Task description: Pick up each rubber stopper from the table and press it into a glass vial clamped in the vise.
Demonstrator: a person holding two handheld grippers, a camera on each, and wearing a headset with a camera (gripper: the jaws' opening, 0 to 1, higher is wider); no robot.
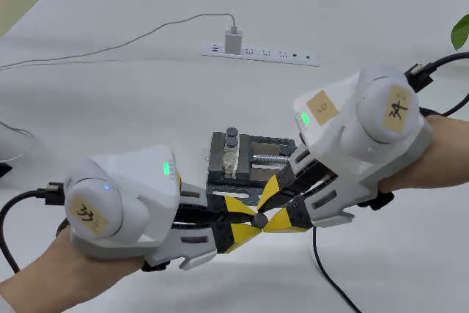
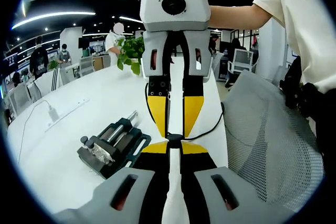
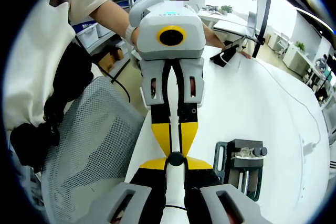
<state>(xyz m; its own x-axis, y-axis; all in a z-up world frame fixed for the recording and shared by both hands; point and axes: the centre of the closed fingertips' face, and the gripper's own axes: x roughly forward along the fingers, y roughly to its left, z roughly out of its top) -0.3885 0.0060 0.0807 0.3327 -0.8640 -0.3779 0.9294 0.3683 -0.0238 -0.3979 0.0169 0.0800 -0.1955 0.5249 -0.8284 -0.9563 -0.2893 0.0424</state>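
A small dark rubber stopper (image 1: pixel 259 220) is pinched where the yellow tips of both grippers meet, just in front of the vise. My left gripper (image 1: pixel 249 226) comes in from the lower left and my right gripper (image 1: pixel 270 218) from the upper right, nose to nose, both shut on the stopper (image 3: pixel 175 158). The black vise (image 1: pixel 249 159) stands just behind them and clamps an upright glass vial (image 1: pixel 231 155) with a dark stopper in its top (image 1: pixel 232 135). In the left gripper view the vise (image 2: pixel 113 142) lies to the left of the jaws.
A white power strip (image 1: pixel 260 53) with a charger plug (image 1: pixel 233 38) and cable lies at the back of the white table. A black cable (image 1: pixel 330 276) trails from the right gripper. A grey mesh chair (image 2: pixel 268 129) stands beside the table's edge.
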